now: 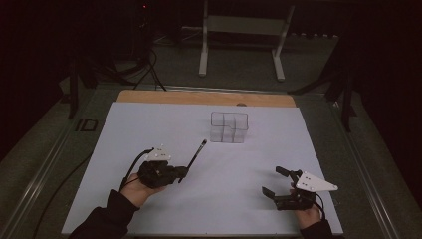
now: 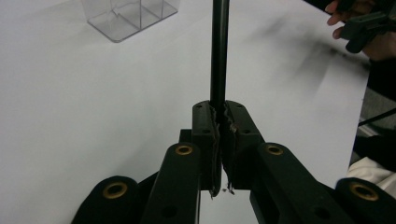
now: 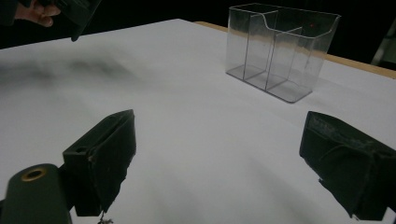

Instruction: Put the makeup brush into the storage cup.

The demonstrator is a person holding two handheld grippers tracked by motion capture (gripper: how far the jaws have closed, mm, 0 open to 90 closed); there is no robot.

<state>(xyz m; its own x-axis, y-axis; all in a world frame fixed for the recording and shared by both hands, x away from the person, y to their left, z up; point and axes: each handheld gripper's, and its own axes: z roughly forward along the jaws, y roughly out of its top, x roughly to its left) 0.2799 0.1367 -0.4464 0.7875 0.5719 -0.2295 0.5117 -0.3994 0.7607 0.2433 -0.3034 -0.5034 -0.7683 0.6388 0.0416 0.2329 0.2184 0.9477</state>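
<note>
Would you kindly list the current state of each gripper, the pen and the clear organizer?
left gripper, shut on the black pen, held above the white sheet.
black pen, clamped at one end, its free end pointing toward the clear organizer.
right gripper, jaws wide open, nothing between them.
clear organizer, upright on the sheet, compartments empty.
</note>
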